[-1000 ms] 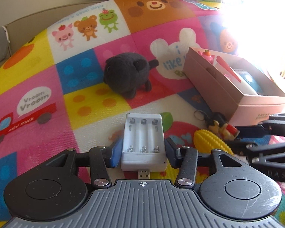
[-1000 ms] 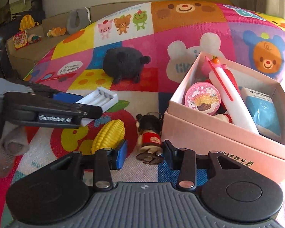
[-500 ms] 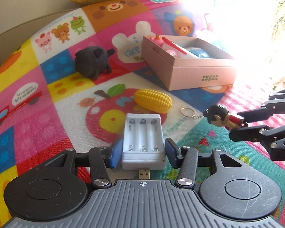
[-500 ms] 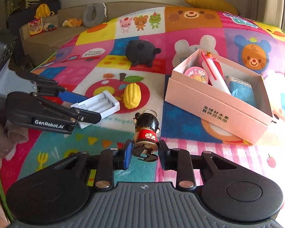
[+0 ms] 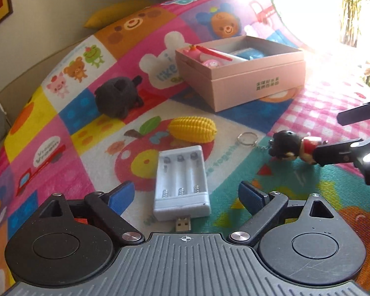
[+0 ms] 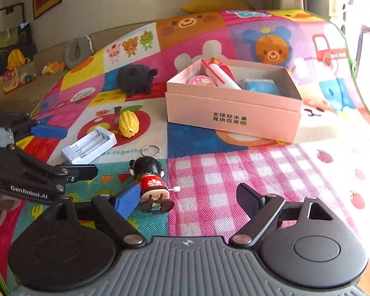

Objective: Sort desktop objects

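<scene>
1. The left gripper (image 5: 185,194) is opening its jaws; the white battery charger (image 5: 181,185) lies between them on the play mat (image 5: 308,113), touching neither pad.
2. The right gripper (image 6: 188,197) is opening too; the wind-up doll keychain (image 6: 151,180) stands against its left pad.
3. The pink box (image 6: 234,116) lies beyond.

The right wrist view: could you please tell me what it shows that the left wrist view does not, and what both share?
Only the right wrist view shows the sofa clutter at far left and the doll's white winder. Only the left wrist view shows the charger's USB plug. Both show the pink box, yellow corn toy, black plush, white battery charger and doll keychain, each lying between opening fingers, ungripped.
</scene>
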A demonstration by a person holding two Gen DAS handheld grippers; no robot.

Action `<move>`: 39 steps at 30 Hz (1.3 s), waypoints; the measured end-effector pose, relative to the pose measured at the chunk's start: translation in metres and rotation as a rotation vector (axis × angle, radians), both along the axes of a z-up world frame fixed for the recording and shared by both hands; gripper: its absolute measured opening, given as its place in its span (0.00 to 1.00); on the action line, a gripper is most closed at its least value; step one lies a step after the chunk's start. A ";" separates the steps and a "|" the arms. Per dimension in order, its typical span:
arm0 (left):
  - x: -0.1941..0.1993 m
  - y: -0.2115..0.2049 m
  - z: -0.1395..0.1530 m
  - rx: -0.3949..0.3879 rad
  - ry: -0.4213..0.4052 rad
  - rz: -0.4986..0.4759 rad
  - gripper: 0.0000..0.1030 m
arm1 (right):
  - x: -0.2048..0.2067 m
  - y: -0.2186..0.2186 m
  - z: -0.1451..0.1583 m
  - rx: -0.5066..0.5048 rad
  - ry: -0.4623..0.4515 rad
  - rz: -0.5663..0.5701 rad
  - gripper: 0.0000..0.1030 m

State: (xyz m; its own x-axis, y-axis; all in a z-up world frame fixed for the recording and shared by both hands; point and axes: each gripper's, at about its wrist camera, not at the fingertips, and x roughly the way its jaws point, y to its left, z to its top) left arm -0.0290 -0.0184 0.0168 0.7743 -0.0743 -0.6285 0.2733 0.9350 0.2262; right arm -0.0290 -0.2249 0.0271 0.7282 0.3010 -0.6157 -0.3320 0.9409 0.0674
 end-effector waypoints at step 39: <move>0.130 -0.026 0.028 -0.454 0.087 -0.165 1.00 | 0.249 -0.024 0.045 0.065 0.184 -0.167 1.00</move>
State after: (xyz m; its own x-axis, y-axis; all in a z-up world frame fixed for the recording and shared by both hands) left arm 0.1015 -0.0444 0.0452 0.6750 -0.4730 -0.5662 0.4256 0.8765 -0.2248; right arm 0.2198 -0.2488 0.0717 0.6484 0.2299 -0.7258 -0.1492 0.9732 0.1749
